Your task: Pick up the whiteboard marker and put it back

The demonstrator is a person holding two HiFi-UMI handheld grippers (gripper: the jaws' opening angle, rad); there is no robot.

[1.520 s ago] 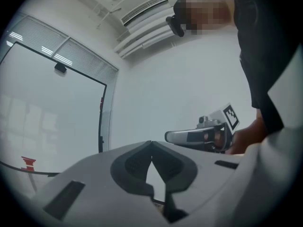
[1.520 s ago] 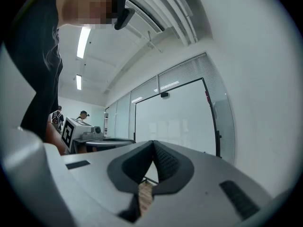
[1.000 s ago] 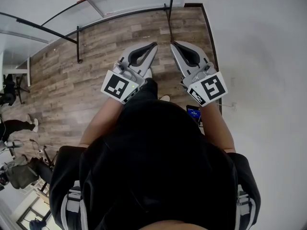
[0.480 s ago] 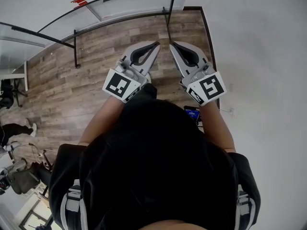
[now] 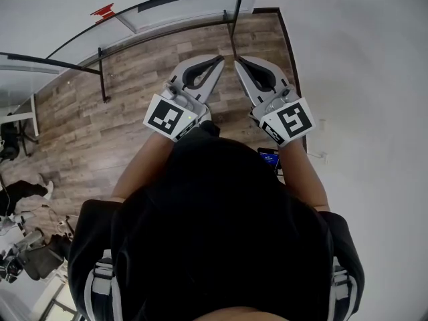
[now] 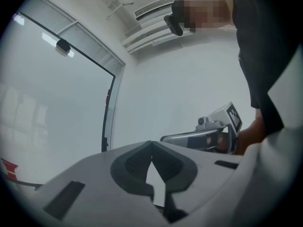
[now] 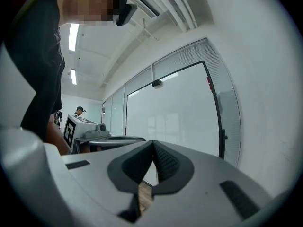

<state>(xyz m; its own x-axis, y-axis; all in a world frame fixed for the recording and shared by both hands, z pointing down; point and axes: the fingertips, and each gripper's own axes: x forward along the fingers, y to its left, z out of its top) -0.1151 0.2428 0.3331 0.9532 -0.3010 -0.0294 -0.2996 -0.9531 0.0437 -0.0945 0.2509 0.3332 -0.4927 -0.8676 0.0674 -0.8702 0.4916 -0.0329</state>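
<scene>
No whiteboard marker shows in any view. In the head view my left gripper (image 5: 219, 60) and right gripper (image 5: 237, 60) are held side by side in front of the person, over the wooden floor (image 5: 134, 105), tips nearly touching each other. Both are shut with nothing between the pads. In the left gripper view its jaws (image 6: 151, 143) meet tip to tip, and the right gripper (image 6: 201, 137) shows beside them. The right gripper's jaws (image 7: 152, 142) also meet, pointing level at a large pale board in a black frame (image 7: 175, 112).
A white wall (image 5: 361, 79) runs along the right. A glass partition with black posts (image 5: 101, 72) lies ahead and left, with a red fitting (image 5: 102, 10) on it. Chairs and seated legs (image 5: 20, 186) are far left. A blue-lit screen (image 5: 269, 158) sits at the person's waist.
The floor, the black posts and the red fitting have slid left and towards the picture's top as the person walks on. Both grippers keep the same shut pose side by side.
</scene>
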